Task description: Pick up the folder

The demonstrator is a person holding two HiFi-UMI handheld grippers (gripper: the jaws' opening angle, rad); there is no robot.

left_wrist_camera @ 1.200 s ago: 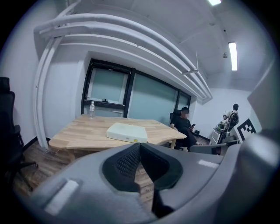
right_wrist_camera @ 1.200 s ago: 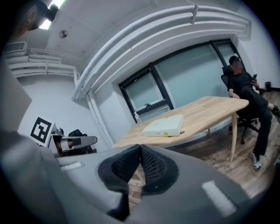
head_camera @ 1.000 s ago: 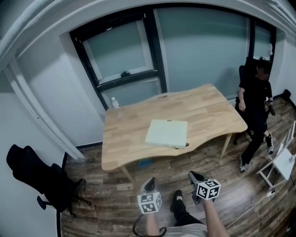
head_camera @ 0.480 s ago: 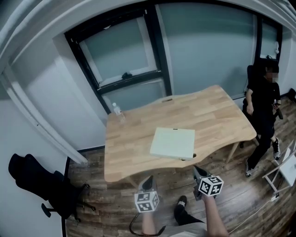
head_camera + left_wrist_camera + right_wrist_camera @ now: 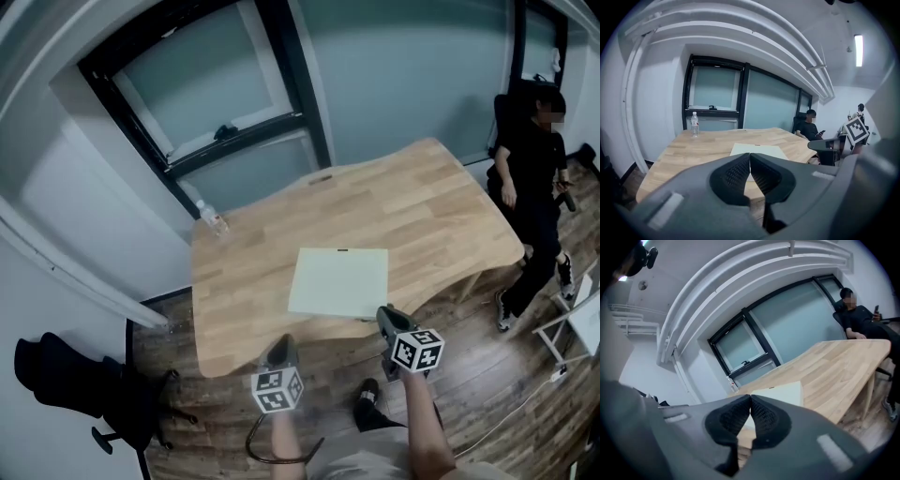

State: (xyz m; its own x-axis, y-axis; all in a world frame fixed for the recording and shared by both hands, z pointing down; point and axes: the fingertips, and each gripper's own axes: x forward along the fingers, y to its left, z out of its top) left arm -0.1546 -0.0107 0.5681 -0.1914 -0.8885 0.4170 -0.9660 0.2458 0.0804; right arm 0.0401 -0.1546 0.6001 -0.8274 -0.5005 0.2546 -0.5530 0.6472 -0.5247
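Observation:
A pale green folder (image 5: 339, 282) lies flat near the front edge of the wooden table (image 5: 253, 272); it also shows in the left gripper view (image 5: 759, 150) and the right gripper view (image 5: 783, 392). My left gripper (image 5: 278, 349) hovers just before the table's front edge, left of the folder, shut and empty. My right gripper (image 5: 386, 319) is at the folder's front right corner, over the table edge, shut with nothing between its jaws. In each gripper view the jaws meet tip to tip.
A water bottle (image 5: 212, 218) stands at the table's back left corner. A person in black (image 5: 534, 178) sits at the right end of the table. A black office chair (image 5: 70, 384) is at the left, a white stand (image 5: 577, 328) at the right.
Both grippers have moved forward from over the floor to the table's front edge. The table and folder now sit closer and lower in the head view.

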